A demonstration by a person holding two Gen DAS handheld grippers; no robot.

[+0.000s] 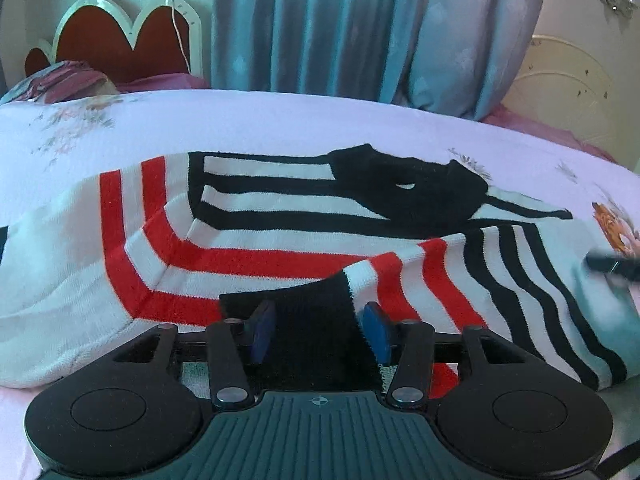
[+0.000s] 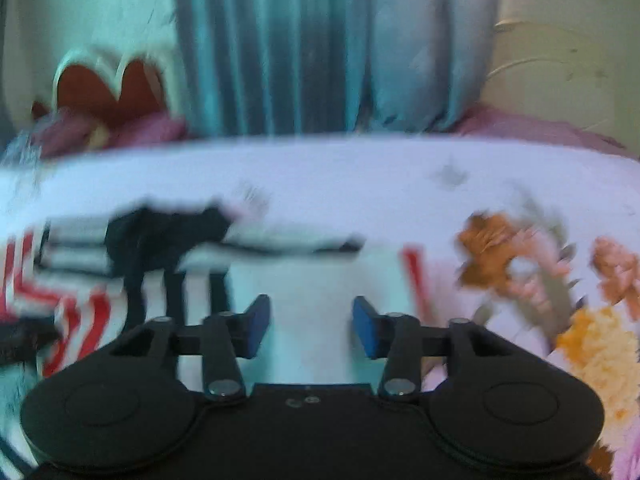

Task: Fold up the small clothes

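Note:
A small knitted sweater (image 1: 280, 232) with red, black and white stripes and a black collar lies on the bed, partly folded. Its black cuff (image 1: 316, 332) lies between the blue pads of my left gripper (image 1: 318, 334), whose jaws stand apart around it without pressing. In the blurred right wrist view the sweater (image 2: 132, 264) lies to the left. My right gripper (image 2: 310, 328) is open and empty over a white part of the sweater, at its right edge. A dark blurred tip (image 1: 612, 266) shows at the far right of the left wrist view.
The bed has a white floral cover (image 1: 280, 124) with orange flowers (image 2: 592, 340) at the right. Blue curtains (image 1: 360, 28) hang behind. A red headboard (image 1: 120, 40) and pillows (image 1: 60, 84) are at the back left.

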